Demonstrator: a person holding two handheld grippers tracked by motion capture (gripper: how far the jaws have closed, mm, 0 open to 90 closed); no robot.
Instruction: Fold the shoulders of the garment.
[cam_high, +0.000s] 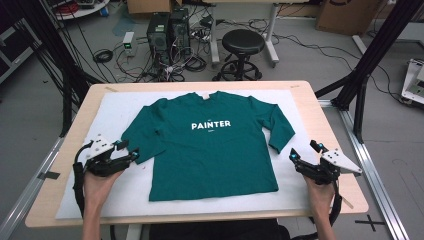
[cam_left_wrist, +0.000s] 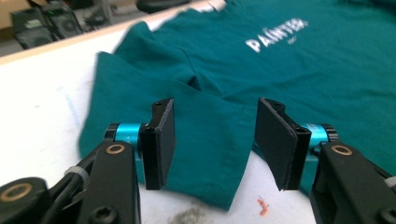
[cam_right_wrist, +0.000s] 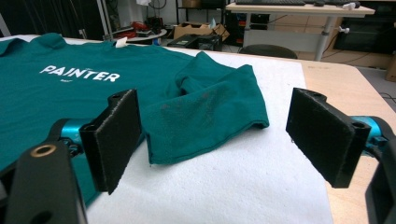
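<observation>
A dark green T-shirt (cam_high: 210, 145) with the white word "PAINTER" on its chest lies flat, front up, in the middle of the high view, on a white mat (cam_high: 295, 185) that covers most of the wooden bench (cam_high: 327, 130). Its collar points to the top of the frame and its hem to the bottom; both sleeves are spread outward and angled down.

At the lower left of the high view the left hand-held gripper (cam_high: 127, 150) sits just beside the cuff of the shirt's left-of-frame sleeve. In the left gripper view (cam_left_wrist: 212, 140) its jaws stand partly apart, with the sleeve cuff (cam_left_wrist: 205, 154) lying on the mat between and beyond them; the pads do not press on the cloth.

At the lower right of the high view the right hand-held gripper (cam_high: 305, 152) rests near the other sleeve's end. In the right gripper view (cam_right_wrist: 219, 135) its jaws gape wide, nothing between them, with the rumpled sleeve (cam_right_wrist: 210, 112) on the mat just ahead.

Beyond the bench, at the top of the high view, a black stool (cam_high: 242, 45) stands on the floor.
</observation>
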